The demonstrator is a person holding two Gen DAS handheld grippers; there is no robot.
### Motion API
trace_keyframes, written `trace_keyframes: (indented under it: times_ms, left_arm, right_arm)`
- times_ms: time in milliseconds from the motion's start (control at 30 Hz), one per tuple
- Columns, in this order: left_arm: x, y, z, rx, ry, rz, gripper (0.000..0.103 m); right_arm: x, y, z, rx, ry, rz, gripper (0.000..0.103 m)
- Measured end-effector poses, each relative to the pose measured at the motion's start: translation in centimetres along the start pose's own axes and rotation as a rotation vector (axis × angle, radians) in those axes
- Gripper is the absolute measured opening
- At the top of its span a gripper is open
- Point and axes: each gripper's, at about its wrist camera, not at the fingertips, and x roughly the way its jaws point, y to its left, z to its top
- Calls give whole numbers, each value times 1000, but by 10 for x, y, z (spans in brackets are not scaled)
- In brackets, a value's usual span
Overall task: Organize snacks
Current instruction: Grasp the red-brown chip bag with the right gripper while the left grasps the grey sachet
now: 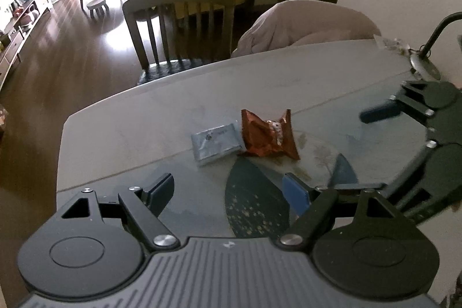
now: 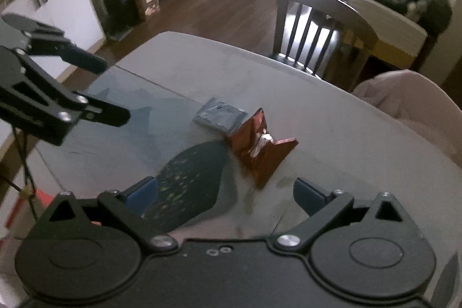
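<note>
Two snacks lie side by side on the grey table (image 1: 144, 117): a flat silver-blue packet (image 1: 216, 142) and a crumpled orange-brown foil packet (image 1: 268, 136) touching its right end. My left gripper (image 1: 231, 189) is open and empty, just short of them. My right gripper (image 2: 225, 192) is open and empty, close to the orange-brown packet (image 2: 260, 152), with the silver-blue packet (image 2: 221, 117) beyond. The right gripper also shows at the right of the left wrist view (image 1: 363, 146), and the left gripper at the left of the right wrist view (image 2: 112, 88).
A dark leaf-shaped mat (image 1: 254, 204) lies on the table before the snacks. A wooden chair (image 1: 179, 22) stands at the far table edge, a pinkish cloth (image 1: 306, 24) over another seat. A lamp base (image 1: 424, 65) sits at the far right.
</note>
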Motion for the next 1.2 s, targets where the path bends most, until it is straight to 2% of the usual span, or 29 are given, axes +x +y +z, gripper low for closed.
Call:
trace_keyframes:
  times_ms: [167,433,633,767,833,900,967,1000,1067,1200]
  left_arm:
    - [28,11,10,-6,31,8,82]
    - [65,33,18,-39,60,31,82]
    - [93,38,25,5,109,9,82]
    - [113,37,29,50,141,-10,82]
    - [124,36,32,49,151,-11,82]
    - [131,37,36,23,154,-16,82]
    - [140,39,38,-3,157,-26,82]
    - [143,39,39,1,155,-27,82]
    - [150,35,41,33,154,-25,82]
    - [167,25,43,136,164,-29,82]
  right_arm:
    - [46,-17,20,-57,48,25,101]
    - [111,-26,35,-202,97,2,98]
    - [140,-23,33,-336,123,31,96]
    - [150,-22,31,-382,151,60,94]
    - [153,-24,30,-379,159,67,89]
    - [155,-28,30,-363,169,81,77]
    - [157,-31,30,-344,178,83,74]
    - [157,-33,29,-334,179,87,70]
    - [157,-35,25,-324,176,80,60]
    - [150,-40,19,-285,156,92,54]
